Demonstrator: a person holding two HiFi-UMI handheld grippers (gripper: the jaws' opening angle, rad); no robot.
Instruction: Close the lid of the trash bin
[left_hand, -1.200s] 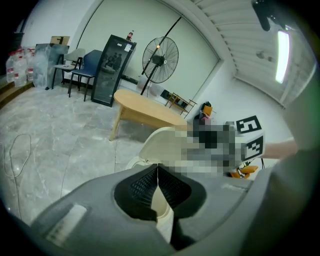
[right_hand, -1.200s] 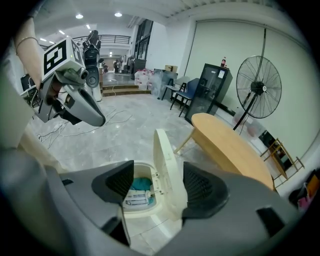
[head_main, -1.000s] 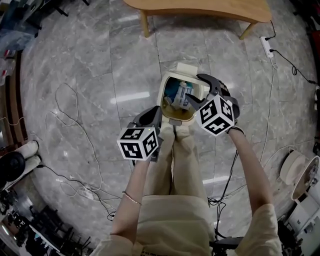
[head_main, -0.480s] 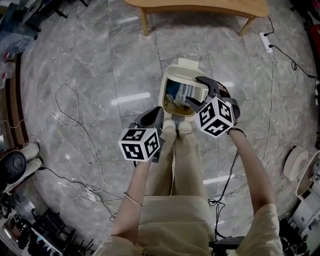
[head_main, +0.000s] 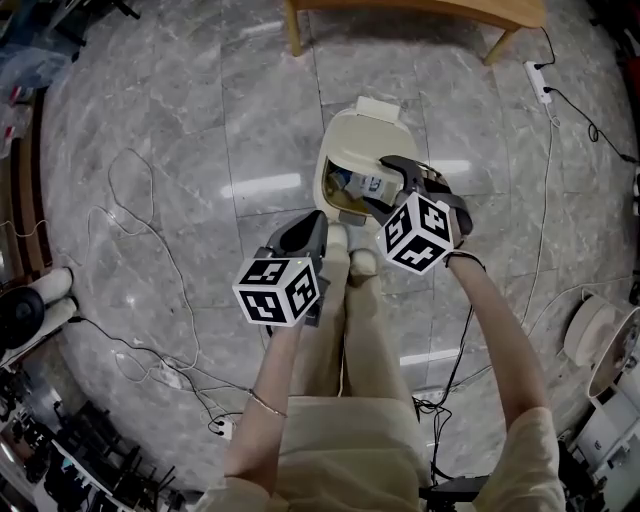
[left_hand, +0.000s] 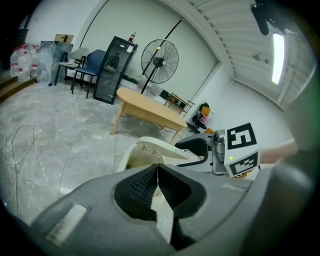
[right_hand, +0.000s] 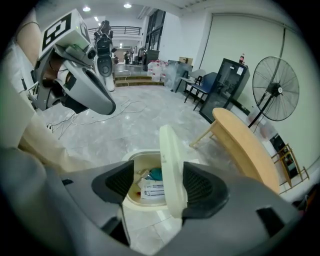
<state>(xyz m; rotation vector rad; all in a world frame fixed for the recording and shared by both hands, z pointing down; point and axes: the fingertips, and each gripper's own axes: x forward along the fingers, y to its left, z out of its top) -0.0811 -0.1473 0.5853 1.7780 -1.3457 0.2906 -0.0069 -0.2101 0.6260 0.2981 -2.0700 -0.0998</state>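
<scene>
While the right hand-held gripper (right_hand: 161, 185), jaws spread, straddles the raised lid (right_hand: 170, 150) of the trash bin (head_main: 335, 205) on the floor (head_main: 200, 150), it should swing down gently, the left hand-held gripper (left_hand: 158, 182) pressed together.

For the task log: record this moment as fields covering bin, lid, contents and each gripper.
trash bin: cream, standing on the marble floor
lid: tilted over the opening, not closed
contents: packets and a blue item
right gripper: jaws apart, lid edge between them
left gripper: jaws together, empty, short of the bin
</scene>
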